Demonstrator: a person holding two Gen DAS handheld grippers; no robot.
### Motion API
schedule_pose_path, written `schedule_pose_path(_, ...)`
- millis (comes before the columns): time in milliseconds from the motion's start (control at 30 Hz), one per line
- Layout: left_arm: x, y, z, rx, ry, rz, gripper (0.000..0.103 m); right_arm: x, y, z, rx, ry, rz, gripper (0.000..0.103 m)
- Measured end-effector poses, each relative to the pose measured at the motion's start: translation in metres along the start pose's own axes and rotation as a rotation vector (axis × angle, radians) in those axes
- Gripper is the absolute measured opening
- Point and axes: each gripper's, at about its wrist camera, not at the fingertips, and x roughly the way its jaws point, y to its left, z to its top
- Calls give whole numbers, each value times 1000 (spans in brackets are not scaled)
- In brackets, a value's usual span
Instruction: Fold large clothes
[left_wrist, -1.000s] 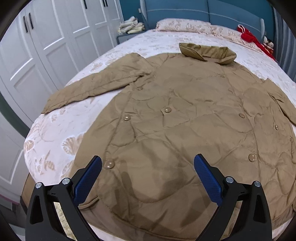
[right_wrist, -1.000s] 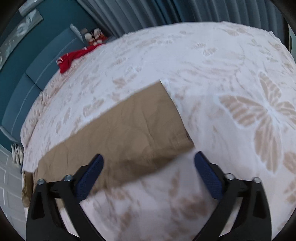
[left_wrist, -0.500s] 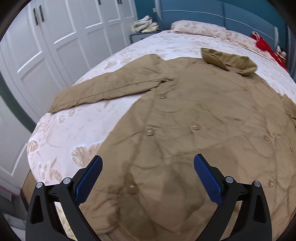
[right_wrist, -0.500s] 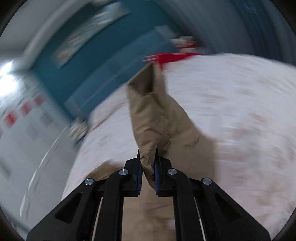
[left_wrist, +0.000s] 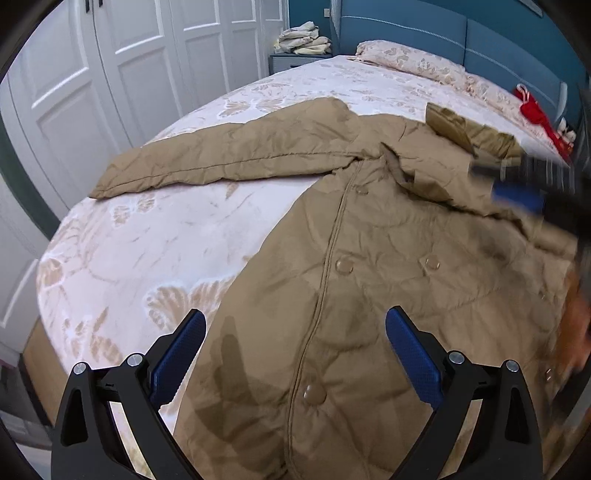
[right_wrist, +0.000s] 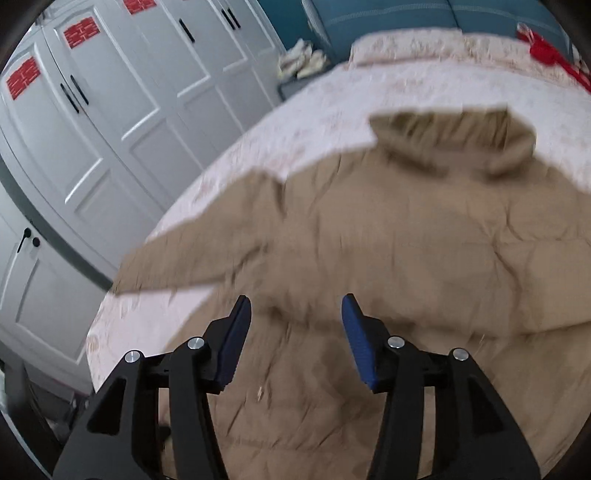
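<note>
Item: tan quilted coat (left_wrist: 388, 258), spread flat on my bed (left_wrist: 155, 236), one sleeve lying out toward the wardrobe (left_wrist: 110, 74) | left gripper (left_wrist: 295, 354): wide apart over coat hem, empty | right gripper (right_wrist: 295, 332): jaws opening above coat, nothing between.

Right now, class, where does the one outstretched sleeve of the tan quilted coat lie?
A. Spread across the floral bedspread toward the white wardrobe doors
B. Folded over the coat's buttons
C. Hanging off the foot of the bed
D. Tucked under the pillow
A: in the left wrist view the outstretched sleeve of the tan quilted coat lies flat on the floral bedspread, reaching toward the white wardrobe doors.
</note>
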Motion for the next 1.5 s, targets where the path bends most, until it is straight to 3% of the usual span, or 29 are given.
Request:
schedule_pose_path(133, 7, 3, 22, -66, 0, -112, 96, -29, -31, -30, 145, -35, -10, 57)
schedule_pose_path(333, 30, -19, 65, -193, 33, -298, 96, -109, -119, -58, 408, -179, -147, 61)
schedule_pose_path(500, 70, -47, 94, -273, 98, -348, 96, -135, -188, -54, 572, -255, -193, 64)
schedule_pose_path(600, 89, -50, 102, -360, 141, -378, 94, -131, -219, -55, 677, -283, -165, 64)
schedule_pose_path(700, 102, -59, 109, -392, 185, -428, 68, -122, -250, -54, 800, -314, -112, 62)
schedule_pose_path(733, 103, -61, 110, -384, 193, -436, 49, -122, -259, -55, 833, -325, -92, 58)
schedule_pose_path(767, 103, -65, 112, -365, 195, -436, 20, -120, -264, -54, 856, -336, -74, 43)
schedule_pose_path(800, 100, -70, 116, -326, 179, -411, 9, -115, -269, -50, 871, -337, -62, 20)
schedule_pose_path(833, 97, -71, 120, -306, 158, -401, 3, -114, -271, -45, 865, -336, -74, 6)
schedule_pose_path(933, 73, -64, 125, -281, 46, -400, 1, -136, -256, -28, 765, -428, -38, 2)
schedule_pose_path(1000, 63, -59, 119, -256, -1, -379, 1, -150, -240, -21, 644, -457, -91, 2)
schedule_pose_path(1067, 75, -61, 105, -219, 34, -346, 1, -140, -235, -20, 563, -391, -187, 1)
schedule_pose_path(1133, 99, -69, 87, -170, 92, -287, 2, -108, -244, -27, 519, -230, -321, 1)
schedule_pose_path(1200, 108, -73, 75, -137, 82, -259, 5, -92, -251, -35, 520, -152, -356, 0)
schedule_pose_path(1267, 100, -78, 76, -102, 57, -218, 10, -94, -250, -38, 530, -144, -374, 0)
schedule_pose_path(1333, 86, -77, 81, -84, 40, -189, 12, -105, -238, -34, 501, -134, -461, 2)
schedule_pose_path(1400, 61, -70, 87, -68, -28, -155, 21, -120, -219, -33, 448, -149, -538, 9)
schedule_pose_path(1433, 50, -68, 89, -60, -64, -142, 31, -128, -211, -33, 427, -166, -555, 9)
schedule_pose_path(1500, 23, -70, 95, -34, -152, -134, 35, -136, -183, -33, 362, -197, -514, 9)
